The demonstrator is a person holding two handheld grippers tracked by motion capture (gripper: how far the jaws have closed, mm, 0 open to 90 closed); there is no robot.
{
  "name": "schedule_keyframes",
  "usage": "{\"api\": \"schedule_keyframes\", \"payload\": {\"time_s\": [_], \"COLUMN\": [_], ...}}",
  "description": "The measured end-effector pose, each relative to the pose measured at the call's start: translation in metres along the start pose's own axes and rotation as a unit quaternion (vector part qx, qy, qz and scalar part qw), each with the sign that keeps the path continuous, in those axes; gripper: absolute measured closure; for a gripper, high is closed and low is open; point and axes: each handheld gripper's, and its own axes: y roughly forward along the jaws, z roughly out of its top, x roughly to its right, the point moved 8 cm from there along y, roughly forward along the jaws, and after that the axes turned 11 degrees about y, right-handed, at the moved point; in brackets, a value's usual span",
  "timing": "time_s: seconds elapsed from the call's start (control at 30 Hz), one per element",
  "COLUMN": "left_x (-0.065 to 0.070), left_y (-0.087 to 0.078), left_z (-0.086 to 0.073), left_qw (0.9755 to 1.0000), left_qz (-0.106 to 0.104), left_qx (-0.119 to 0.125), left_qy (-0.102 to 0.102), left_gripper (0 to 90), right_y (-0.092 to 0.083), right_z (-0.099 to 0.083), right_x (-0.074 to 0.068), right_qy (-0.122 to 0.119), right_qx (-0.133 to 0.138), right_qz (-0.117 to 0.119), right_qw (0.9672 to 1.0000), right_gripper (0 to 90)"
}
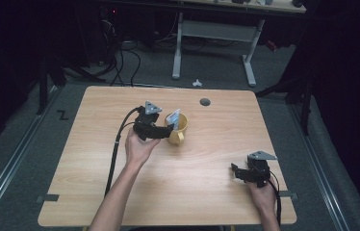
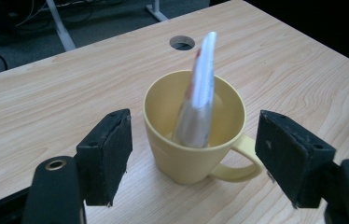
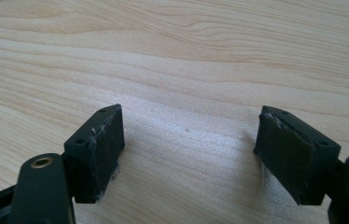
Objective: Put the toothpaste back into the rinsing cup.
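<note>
Just at 9 o'clock of the yellow mug (image 1: 176, 130), the left gripper (image 1: 164, 129) stands wide open and empty, so the silver packet (image 2: 199, 95) leans free inside on the rim, while the right gripper (image 1: 236, 173), also open and empty, waits well apart.

We see the table (image 1: 178, 192) evenly lit from overhead, the surrounding room sinking into near-black. Shadows under the jaws are soft. The packet (image 2: 200, 93) in the cup (image 2: 191, 154) looks slightly blurred, perhaps from motion.
</note>
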Motion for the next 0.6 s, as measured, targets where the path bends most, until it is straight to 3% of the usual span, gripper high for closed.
{"api": "schedule_keyframes", "payload": {"time_s": [0.33, 0.6], "left_x": [-0.012, -0.015], "left_y": [-0.023, -0.033], "left_z": [-0.002, -0.001], "left_qw": [0.9997, 0.9995], "left_qz": [-0.001, -0.001], "left_qx": [0.019, 0.026], "left_qy": [-0.017, -0.018], "left_gripper": [25.1, 24.9], "right_y": [0.000, 0.000], "right_z": [0.000, 0.000], "right_x": [0.000, 0.000], "right_qy": [0.000, 0.000], "right_qx": [0.000, 0.000], "right_qz": [0.000, 0.000], "right_qw": [1.0000, 1.0000], "right_gripper": [23.6, 23.7]}}
